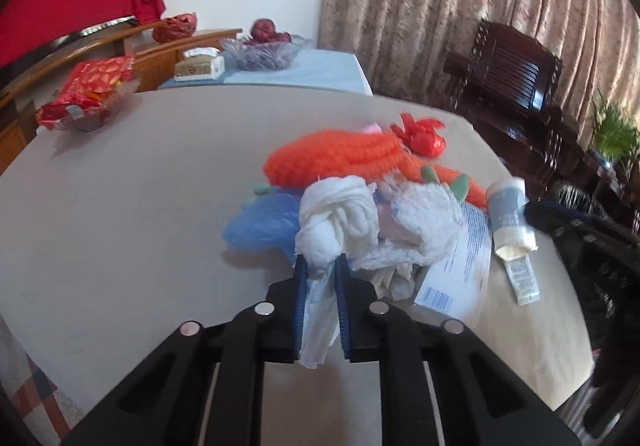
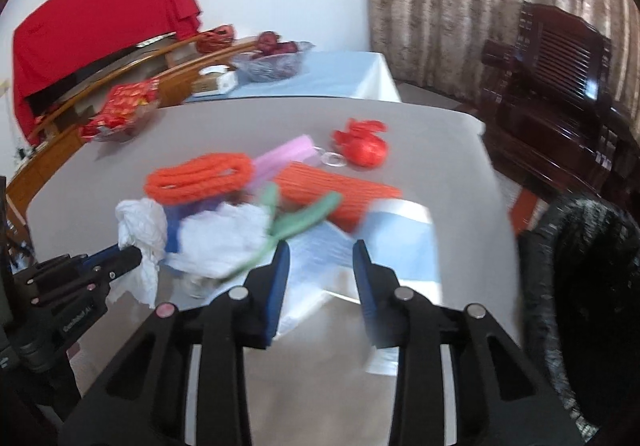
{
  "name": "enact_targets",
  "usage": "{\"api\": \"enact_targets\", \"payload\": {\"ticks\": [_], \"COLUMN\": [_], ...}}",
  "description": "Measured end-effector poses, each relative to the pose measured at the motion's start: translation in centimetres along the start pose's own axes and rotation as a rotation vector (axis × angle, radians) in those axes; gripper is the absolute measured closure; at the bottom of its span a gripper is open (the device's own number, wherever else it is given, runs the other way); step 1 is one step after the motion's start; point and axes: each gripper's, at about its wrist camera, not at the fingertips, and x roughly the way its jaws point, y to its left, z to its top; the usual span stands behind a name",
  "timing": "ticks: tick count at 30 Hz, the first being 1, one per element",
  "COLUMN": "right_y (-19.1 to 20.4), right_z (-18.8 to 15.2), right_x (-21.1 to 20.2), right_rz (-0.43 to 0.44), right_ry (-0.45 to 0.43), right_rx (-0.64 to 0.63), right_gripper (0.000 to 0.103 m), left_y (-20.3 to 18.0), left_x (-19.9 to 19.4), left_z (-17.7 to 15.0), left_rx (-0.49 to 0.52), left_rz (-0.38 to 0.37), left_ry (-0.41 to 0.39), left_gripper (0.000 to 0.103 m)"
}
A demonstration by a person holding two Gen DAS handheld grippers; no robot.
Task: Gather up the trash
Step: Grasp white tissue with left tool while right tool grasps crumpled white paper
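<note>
Left gripper (image 1: 322, 266): blue pads clamped on a white crumpled tissue (image 1: 336, 217)
Right gripper (image 2: 322, 246): jaws part-open astride a white-and-blue paper packet (image 2: 384, 242), contact unclear
Trash pile: near the table's (image 1: 120, 205) right edge

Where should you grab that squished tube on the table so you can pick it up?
Grip the tube across its round middle, coming from above with one finger on each long side. It lies flat by the table's right edge; its crimped end looks too thin, and nothing covers the middle.
</note>
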Motion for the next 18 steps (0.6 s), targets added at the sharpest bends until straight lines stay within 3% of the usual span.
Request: {"api": "enact_targets", "payload": {"ticks": [4, 6, 8, 12, 13, 15, 17, 18], "right_y": [2.2, 3.1, 3.9, 5.2, 5.4, 5.3, 5.5, 5.7], "right_z": [0.5, 0.7, 0.7, 0.5, 0.4, 0.1, -0.2, -0.2], "right_x": [1.2, 2.2, 3.0, 4.7, 5.1, 5.8, 6.2, 6.1], "right_rz": [0.043, 0.055, 0.061, 0.056, 0.054, 0.066, 0.122, 0.148], "right_ry": [-0.002, 0.009, 0.013, 0.047, 0.057, 0.082, 0.119, 0.124], "right_rx": [-0.027, -0.027, -0.017, -0.049, -0.053, -0.053, -0.058, -0.068], "right_gripper": [0.069, 0.062, 0.039, 0.037, 0.038, 0.051, 0.079, 0.084], "left_y": [1.2, 1.9, 2.6, 3.6, 3.7, 3.8, 3.8, 3.8], "left_x": [-1.8, -2.1, -2.1, -1.9, -1.9, -1.9, -1.9, -2.0], "left_z": [0.9, 1.1, 1.3, 1.2, 1.2, 1.2, 1.2, 1.2], "left_rx": [-0.011, -0.023, -0.035, -0.056, -0.055, -0.052, -0.048, -0.048], "left_rz": [0.015, 0.024, 0.048, 0.065, 0.069, 0.071, 0.073, 0.072], "left_ry": [-0.042, -0.05, -0.052, -0.047, -0.048, -0.05, -0.051, -0.052], "left_gripper": [0.089, 0.089, 0.089, 0.089, 0.089, 0.089, 0.089, 0.089]}}
